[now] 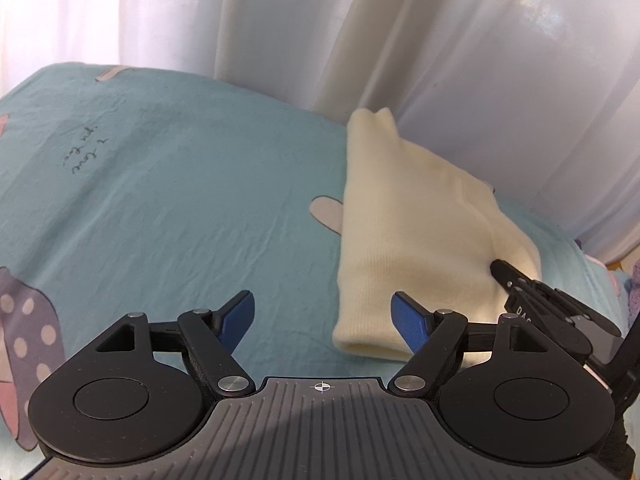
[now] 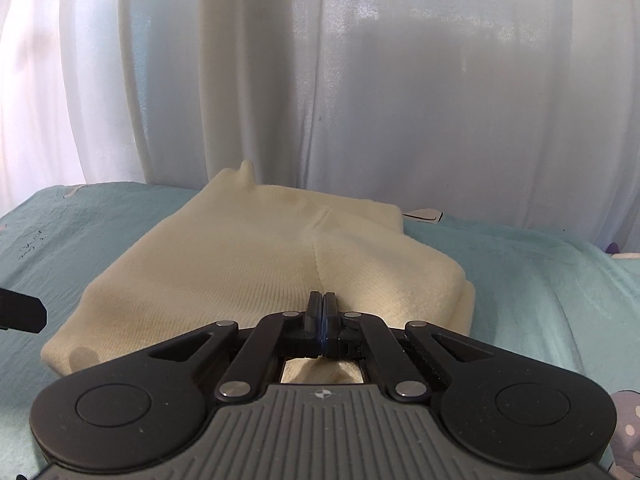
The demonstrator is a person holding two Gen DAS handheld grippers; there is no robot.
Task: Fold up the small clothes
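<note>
A cream knit garment (image 1: 408,220) lies folded flat on the teal bedsheet (image 1: 168,184), a small corner sticking up at its far end. My left gripper (image 1: 322,304) hovers open over the sheet, its blue right pad (image 1: 410,320) above the garment's near hem and nothing between the pads. In the right wrist view the same garment (image 2: 248,256) fills the middle. My right gripper (image 2: 322,300) is shut, pads pressed together, with no cloth visible between them. Its tip (image 1: 500,268) sits at the garment's near right part, over a seam. A left finger (image 2: 20,314) shows at the left edge.
White curtains (image 2: 360,80) hang right behind the bed's far edge. The bedsheet (image 2: 540,264) carries printed writing (image 1: 86,156) and a polka-dot figure (image 1: 28,344) at the near left. Open sheet stretches left of the garment.
</note>
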